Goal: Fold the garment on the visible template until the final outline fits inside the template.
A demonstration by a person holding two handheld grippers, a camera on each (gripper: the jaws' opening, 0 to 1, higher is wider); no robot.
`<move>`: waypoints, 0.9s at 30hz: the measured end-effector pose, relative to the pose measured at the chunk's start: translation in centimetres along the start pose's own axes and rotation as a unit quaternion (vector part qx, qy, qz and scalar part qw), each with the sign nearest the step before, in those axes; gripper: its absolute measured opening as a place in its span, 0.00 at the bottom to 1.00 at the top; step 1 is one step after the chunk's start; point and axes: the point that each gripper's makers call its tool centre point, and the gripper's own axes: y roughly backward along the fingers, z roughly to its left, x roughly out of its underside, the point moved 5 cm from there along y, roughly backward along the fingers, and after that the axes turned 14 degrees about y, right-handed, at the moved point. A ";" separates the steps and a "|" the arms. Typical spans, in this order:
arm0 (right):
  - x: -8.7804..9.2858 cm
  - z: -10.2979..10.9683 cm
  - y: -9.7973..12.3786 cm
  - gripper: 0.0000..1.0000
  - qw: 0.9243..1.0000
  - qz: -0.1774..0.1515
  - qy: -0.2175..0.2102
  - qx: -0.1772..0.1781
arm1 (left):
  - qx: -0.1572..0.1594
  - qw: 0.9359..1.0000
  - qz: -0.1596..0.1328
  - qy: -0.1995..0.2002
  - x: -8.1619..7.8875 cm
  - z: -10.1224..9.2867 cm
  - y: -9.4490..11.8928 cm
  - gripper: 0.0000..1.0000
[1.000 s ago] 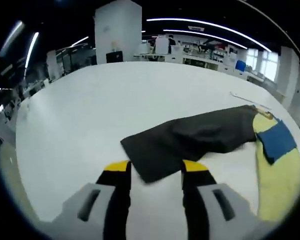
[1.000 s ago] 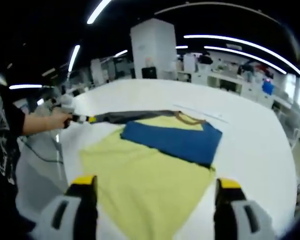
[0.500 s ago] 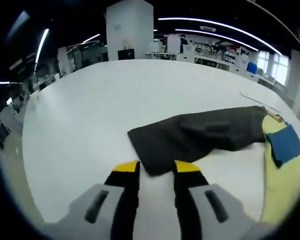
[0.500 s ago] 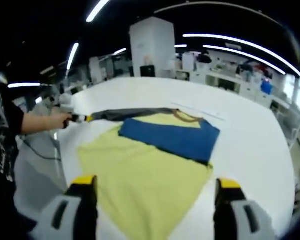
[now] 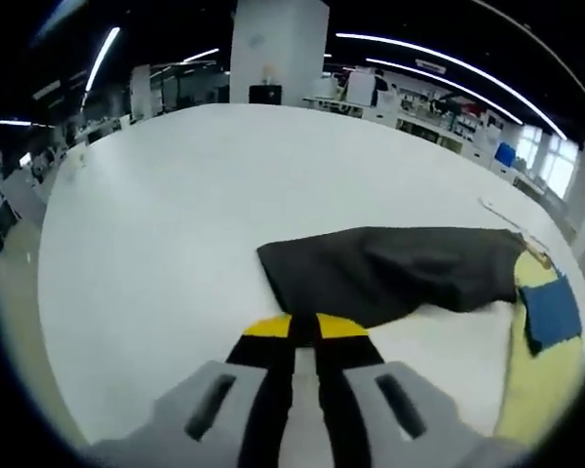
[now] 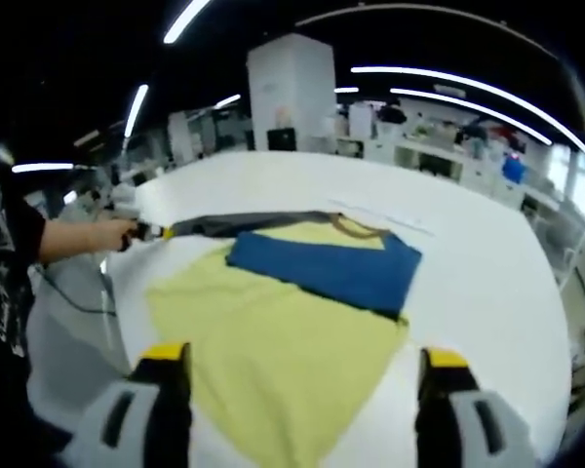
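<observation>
**On the white table: sleeve end pinched, body lying flat**

Left gripper (image 5: 304,327) is clenching the cuff edge of the dark grey sleeve (image 5: 390,271). Right gripper (image 6: 302,361) is hovering with jaws spread wide over the yellow garment (image 6: 273,341), whose blue panel (image 6: 322,268) is lying across it on the white table (image 6: 478,283).

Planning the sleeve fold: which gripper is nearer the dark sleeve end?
Left. The left gripper has its fingers shut at the dark sleeve end; the right gripper hovers open over the yellow body.
</observation>
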 end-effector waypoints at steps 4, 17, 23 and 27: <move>0.3 0.4 0.0 0.98 1.000 0.009 0.007 -0.006 | 0.004 1.000 0.001 -0.009 -0.9 0.6 -0.3 0.00; -0.3 0.2 0.6 0.99 1.000 0.001 -0.002 -0.002 | 0.020 0.996 0.009 -0.085 -3.8 2.5 -2.2 0.00; -0.2 0.1 0.7 0.99 1.000 -0.001 -0.013 -0.002 | 0.027 0.996 0.010 -0.090 -5.0 2.3 -3.3 0.00; 0.0 0.2 0.7 0.99 1.000 0.004 -0.017 -0.001 | 0.027 0.994 0.012 -0.103 -5.6 2.1 -3.9 0.00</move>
